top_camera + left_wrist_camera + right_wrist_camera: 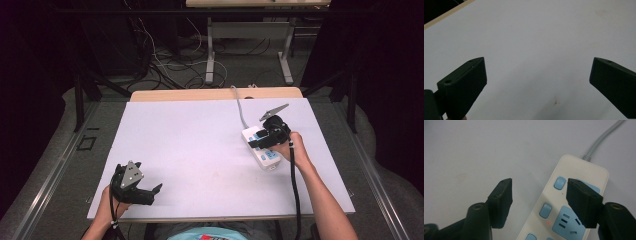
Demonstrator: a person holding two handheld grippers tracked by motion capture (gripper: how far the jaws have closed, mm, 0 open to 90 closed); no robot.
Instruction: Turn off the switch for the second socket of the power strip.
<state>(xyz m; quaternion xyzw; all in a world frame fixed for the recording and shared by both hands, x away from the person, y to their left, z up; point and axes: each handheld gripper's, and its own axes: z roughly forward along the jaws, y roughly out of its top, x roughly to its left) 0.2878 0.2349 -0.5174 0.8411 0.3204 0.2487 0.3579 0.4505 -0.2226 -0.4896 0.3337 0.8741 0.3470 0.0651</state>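
The power strip [261,146] lies at about 3 o'clock on the white bench [200,150], its grey cord [240,107] running off toward 12. The right hand-held gripper [539,195] hovers over it, jaws partly apart (one over the strip's sockets, the other over bare bench), not pressing it. The left hand-held gripper [537,75] sits at 7 o'clock, jaws wide apart over bare bench.
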